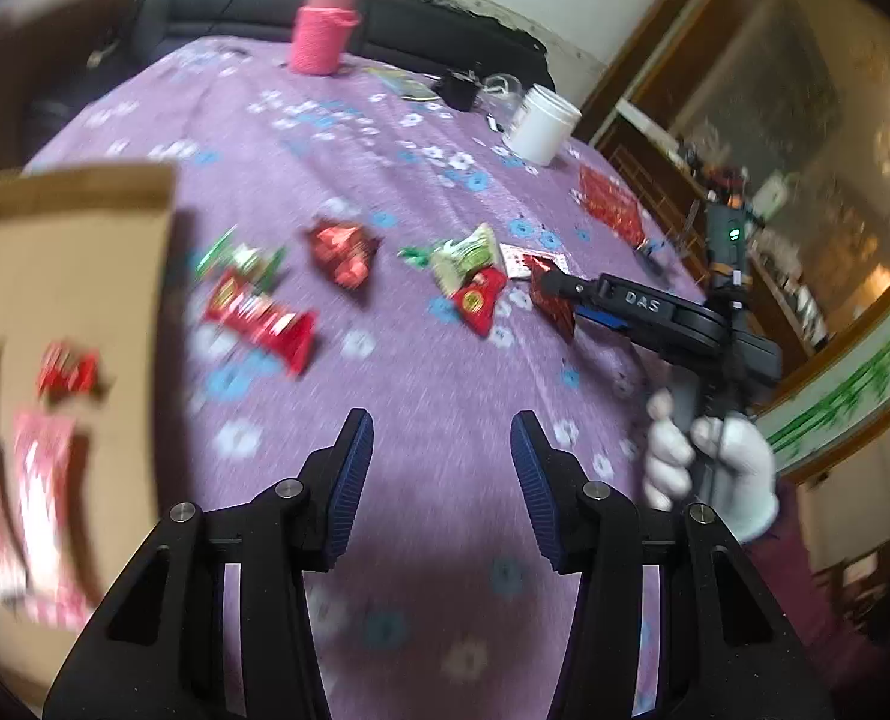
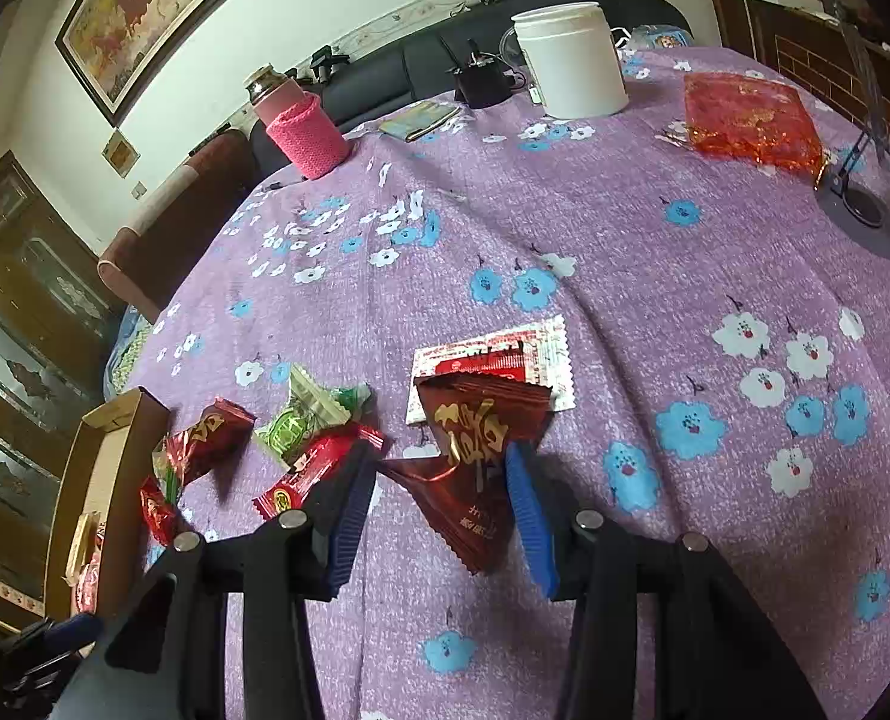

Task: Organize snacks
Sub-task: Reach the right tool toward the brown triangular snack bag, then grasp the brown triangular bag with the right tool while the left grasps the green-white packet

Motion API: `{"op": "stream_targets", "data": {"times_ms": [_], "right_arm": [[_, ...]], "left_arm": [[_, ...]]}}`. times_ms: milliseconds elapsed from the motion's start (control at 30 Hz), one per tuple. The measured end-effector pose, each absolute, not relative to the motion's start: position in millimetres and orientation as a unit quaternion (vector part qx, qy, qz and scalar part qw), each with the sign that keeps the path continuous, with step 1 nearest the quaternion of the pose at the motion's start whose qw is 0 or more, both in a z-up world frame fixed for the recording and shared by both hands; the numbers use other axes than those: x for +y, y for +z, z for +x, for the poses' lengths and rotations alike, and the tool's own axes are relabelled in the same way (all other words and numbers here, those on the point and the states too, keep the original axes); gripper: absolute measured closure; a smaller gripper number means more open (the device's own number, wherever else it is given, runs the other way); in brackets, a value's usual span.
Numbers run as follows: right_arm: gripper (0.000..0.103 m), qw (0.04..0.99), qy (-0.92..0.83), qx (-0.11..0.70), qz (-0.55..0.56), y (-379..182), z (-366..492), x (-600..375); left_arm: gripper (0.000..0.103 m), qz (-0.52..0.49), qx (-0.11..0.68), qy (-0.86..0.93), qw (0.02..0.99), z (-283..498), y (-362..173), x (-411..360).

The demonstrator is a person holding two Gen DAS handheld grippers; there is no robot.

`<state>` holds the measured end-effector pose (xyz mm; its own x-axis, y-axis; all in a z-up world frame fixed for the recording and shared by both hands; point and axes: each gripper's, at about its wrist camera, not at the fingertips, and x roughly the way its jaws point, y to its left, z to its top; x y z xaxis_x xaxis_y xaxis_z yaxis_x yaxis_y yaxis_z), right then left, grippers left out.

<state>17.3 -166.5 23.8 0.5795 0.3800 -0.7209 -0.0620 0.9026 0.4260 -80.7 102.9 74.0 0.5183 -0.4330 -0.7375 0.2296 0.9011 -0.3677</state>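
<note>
Dark-red snack packet [image 2: 475,468] sits pinched between the right tool [image 2: 441,474] fingers; left tool [image 1: 441,450] spread, empty.

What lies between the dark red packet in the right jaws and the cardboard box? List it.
Only loose snacks lying flat on the cloth: a green packet, a red packet and a shiny red wrapper near the cardboard box. Nothing tall; carrying the dark red packet lifted should clear them.

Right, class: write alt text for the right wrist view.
The right tool straddles a dark red snack packet on a purple flowered tablecloth; whether it grips is unclear. More wrapped snacks lie left, beside a cardboard box; a white jar stands behind.
</note>
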Motion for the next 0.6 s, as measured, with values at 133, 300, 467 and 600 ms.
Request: {"op": "stream_targets", "data": {"times_ms": [133,300,467,600], "right_arm": [[0.055,0.863,0.133,0.444,0.199,22.8,15.2,-175.0],[0.054,0.857,0.134,0.449,0.216,22.3,15.4,-182.5],[0.054,0.854,0.138,0.452,0.218,22.5,16.9,-182.3],[0.054,0.851,0.140,0.454,0.224,22.2,18.0,-183.3]], "left_arm": [[0.055,-0.053,0.441,-0.196,0.874,-44.7,76.5,67.3],[0.055,0.023,0.440,-0.195,0.876,2.9,64.2,29.6],[0.055,0.081,0.449,-0.211,0.864,34.0,46.8,4.8],[0.056,0.079,0.466,-0.222,0.853,55.2,32.7,-2.5]]}}
